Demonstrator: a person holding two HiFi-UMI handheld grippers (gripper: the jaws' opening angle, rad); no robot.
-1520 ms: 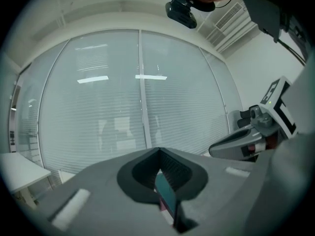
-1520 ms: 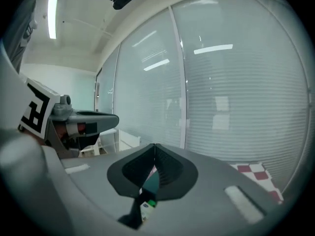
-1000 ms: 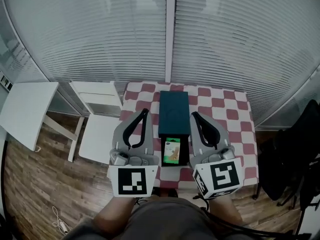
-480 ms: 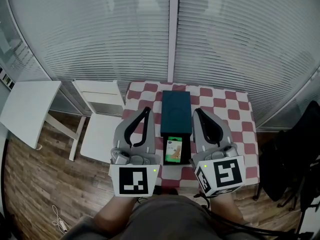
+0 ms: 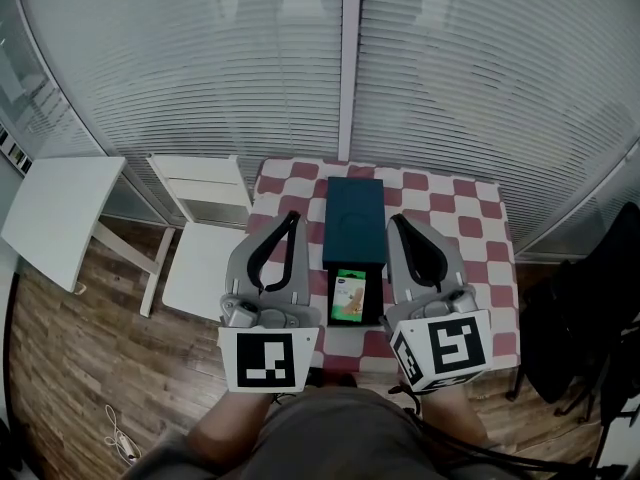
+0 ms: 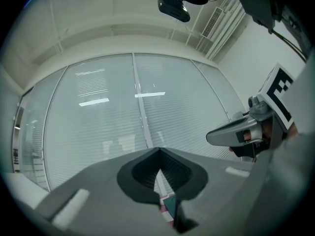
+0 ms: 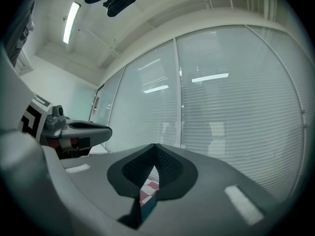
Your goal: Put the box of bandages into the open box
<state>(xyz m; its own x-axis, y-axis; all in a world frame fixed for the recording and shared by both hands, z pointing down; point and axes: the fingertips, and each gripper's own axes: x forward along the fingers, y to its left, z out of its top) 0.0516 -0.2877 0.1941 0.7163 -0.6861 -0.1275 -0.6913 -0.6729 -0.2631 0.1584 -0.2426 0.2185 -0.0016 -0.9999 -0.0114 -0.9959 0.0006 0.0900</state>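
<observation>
- While the left gripper (image 5: 291, 218) and the right gripper (image 5: 397, 221) flanked it, the open box (image 5: 354, 218) lay on the red-and-white checked table (image 5: 450, 218), its dark teal lid laid back on the far side, toward the window blinds (image 5: 200, 58).
- The box of bandages (image 5: 349, 297), green with a white end, lay flat inside the open box, in the tray on the person's side of the lid.
- The left gripper was just left of the open box, apart from it; in the left gripper view its fingertips (image 6: 156, 151) met in a point with nothing between them.
- The right gripper was just right of the open box and also clear of it; in the right gripper view its fingertips (image 7: 152, 147) were pressed together and empty.
- Each gripper's marker cube sat on the person's side of the open box, the left one (image 5: 267, 361) and the right one (image 5: 445, 348).
- A white chair (image 5: 205, 228) stood left of the open box, beside the table, and a white side table (image 5: 55, 213) stood farther left on the wooden floor (image 5: 90, 368).
</observation>
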